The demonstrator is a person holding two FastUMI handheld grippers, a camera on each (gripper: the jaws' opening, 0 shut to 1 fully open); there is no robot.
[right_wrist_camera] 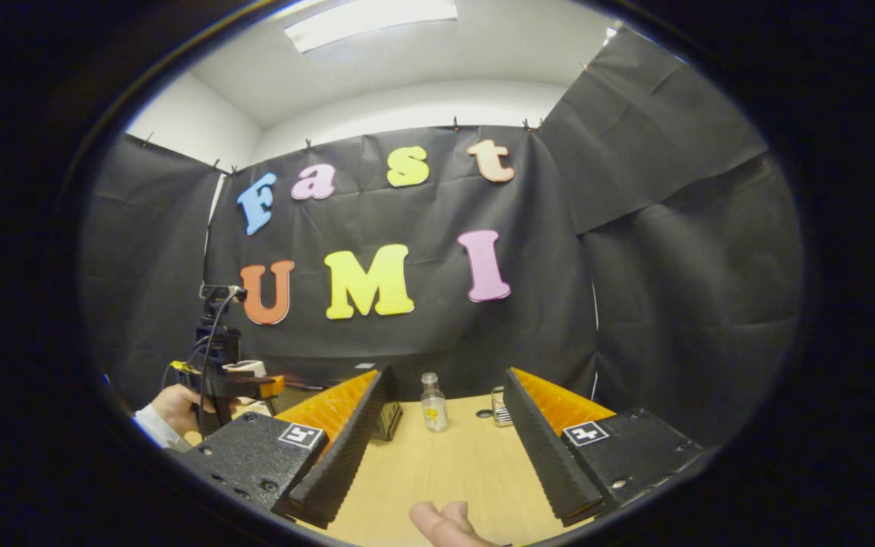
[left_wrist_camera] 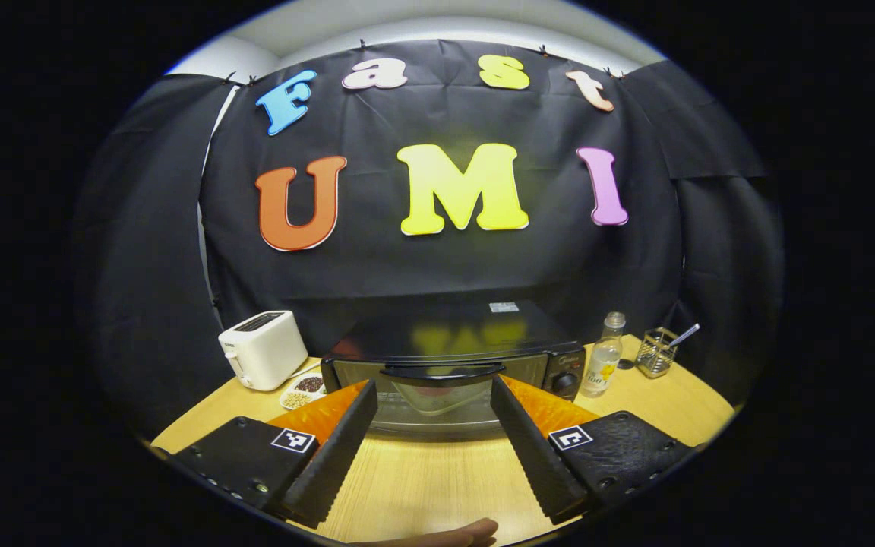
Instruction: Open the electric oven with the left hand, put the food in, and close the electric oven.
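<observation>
Oven mid-table, toaster to its left, bottle to its right.

The table at the bottom of the left gripper view looks like pale wood, smooth and satin; the electric oven at centre has a glossy dark top and a glass door; the toaster at lower left looks like smooth white plastic; the bottle is clear and shiny; the utensil holder at lower right looks like wire metal; the booth wall is matt black cloth.
</observation>
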